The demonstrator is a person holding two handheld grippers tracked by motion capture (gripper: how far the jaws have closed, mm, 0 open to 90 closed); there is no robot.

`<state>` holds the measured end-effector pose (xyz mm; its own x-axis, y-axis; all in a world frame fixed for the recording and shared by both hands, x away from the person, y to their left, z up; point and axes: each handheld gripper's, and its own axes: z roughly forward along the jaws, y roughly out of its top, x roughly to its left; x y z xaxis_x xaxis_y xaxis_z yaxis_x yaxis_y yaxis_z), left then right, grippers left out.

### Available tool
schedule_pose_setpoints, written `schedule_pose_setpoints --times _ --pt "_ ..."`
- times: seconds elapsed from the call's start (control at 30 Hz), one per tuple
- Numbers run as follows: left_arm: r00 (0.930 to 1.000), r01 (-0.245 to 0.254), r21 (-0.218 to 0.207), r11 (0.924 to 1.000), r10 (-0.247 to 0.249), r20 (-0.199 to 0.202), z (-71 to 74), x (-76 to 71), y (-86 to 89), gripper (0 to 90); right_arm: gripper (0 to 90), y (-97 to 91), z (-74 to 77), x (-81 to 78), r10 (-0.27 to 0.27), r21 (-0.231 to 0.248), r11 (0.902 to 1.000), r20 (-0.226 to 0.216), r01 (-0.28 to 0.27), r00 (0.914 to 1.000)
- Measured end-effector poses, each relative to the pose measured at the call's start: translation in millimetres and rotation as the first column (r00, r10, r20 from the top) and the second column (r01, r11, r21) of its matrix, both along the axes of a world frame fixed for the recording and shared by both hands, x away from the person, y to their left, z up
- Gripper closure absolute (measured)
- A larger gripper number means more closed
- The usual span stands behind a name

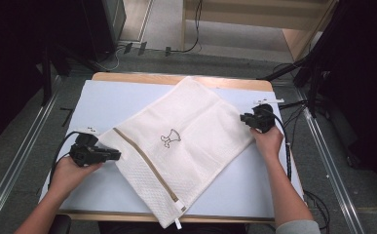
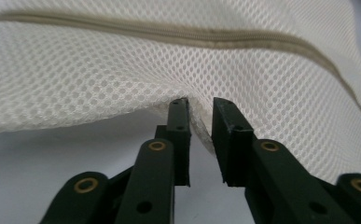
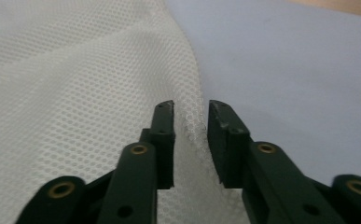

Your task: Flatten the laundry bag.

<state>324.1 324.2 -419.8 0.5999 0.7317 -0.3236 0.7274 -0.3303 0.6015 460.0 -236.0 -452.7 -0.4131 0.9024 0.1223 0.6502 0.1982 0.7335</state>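
Observation:
A white mesh laundry bag (image 1: 176,141) with a beige zipper (image 1: 147,163) and a small printed figure lies slantwise on the pale blue table (image 1: 108,102). One corner with the zipper pull hangs over the near edge. My left gripper (image 1: 117,155) is at the bag's left corner. In the left gripper view its jaws stand apart with the mesh edge (image 2: 197,123) loose between them, the left gripper (image 2: 200,105) open. At the bag's right corner sits my right gripper (image 1: 244,118). The right gripper (image 3: 190,106) is open too, with a fold of mesh (image 3: 190,123) between its jaws, unpressed.
The table has a wooden rim (image 1: 127,77) at the far side. Black stands (image 1: 317,73) and cables (image 1: 293,105) crowd the right side. A metal rail (image 1: 25,151) runs along the floor at the left. A wooden shelf (image 1: 298,34) stands behind.

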Motion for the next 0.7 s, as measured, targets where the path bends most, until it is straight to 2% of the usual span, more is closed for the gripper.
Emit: schedule_pose_setpoints --times 0.03,0.07,0.13,0.17,0.2,0.27,0.4,0.43,0.5,0.6,0.67,0.7 --pt "0.9999 -0.004 -0.016 0.9999 0.004 0.010 2.9 1.8 3.0 72.2 69.1 -1.3 4.4 -4.3 0.001 0.009 1.0000 0.002 -0.001 1.0000" --pt "0.9996 -0.008 -0.012 0.9999 0.008 0.027 6.5 5.5 6.8 69.1 68.1 -1.8 8.5 -10.0 0.003 0.006 1.0000 0.013 -0.003 0.9999" --pt "0.9995 -0.020 -0.022 0.9996 0.020 0.025 10.5 13.8 10.3 64.8 64.3 0.5 16.3 -30.9 0.015 -0.010 0.9999 0.039 -0.014 0.9991" --pt "0.9993 -0.016 -0.023 0.9996 0.017 0.033 12.4 18.9 11.4 64.8 64.3 0.5 16.3 -30.9 0.015 -0.010 0.9999 0.039 -0.014 0.9991" --pt "0.9988 -0.015 -0.012 0.9998 0.016 0.046 15.3 25.8 11.6 63.8 63.5 1.8 17.3 -38.8 0.014 -0.002 0.9999 0.041 -0.014 0.9990" --pt "0.9986 -0.009 -0.034 0.9994 0.011 0.052 20.7 35.2 12.2 63.1 62.8 4.8 16.8 -56.9 0.035 0.014 0.9993 0.039 -0.035 0.9986" --pt "0.9943 -0.010 -0.052 0.9986 0.016 0.105 32.1 56.3 13.3 60.3 58.7 14.4 9.9 -87.1 0.078 -0.004 0.9969 0.009 -0.078 0.9969" --pt "0.9939 -0.010 -0.049 0.9987 0.016 0.109 31.6 61.1 13.2 58.0 56.3 17.6 7.1 -97.4 0.088 0.001 0.9961 0.001 -0.088 0.9961" --pt "0.9946 -0.007 -0.046 0.9989 0.011 0.103 25.9 76.4 11.8 57.3 54.6 18.8 5.6 -102.1 0.091 0.002 0.9959 0.002 -0.091 0.9959" --pt "0.9987 -0.010 -0.075 0.9972 0.014 0.049 13.2 97.2 11.4 57.6 50.1 22.2 0.6 -113.7 0.090 0.013 0.9959 -0.014 -0.090 0.9958" --pt "0.9987 -0.031 -0.059 0.9978 0.033 0.038 4.9 108.2 10.7 57.3 47.3 25.0 -2.9 -119.9 0.082 0.011 0.9966 -0.036 -0.082 0.9960" --pt "0.9986 -0.032 -0.033 0.9989 0.033 0.040 1.7 112.7 9.4 57.1 45.5 26.2 -4.8 -122.2 0.082 0.003 0.9966 -0.039 -0.082 0.9959"
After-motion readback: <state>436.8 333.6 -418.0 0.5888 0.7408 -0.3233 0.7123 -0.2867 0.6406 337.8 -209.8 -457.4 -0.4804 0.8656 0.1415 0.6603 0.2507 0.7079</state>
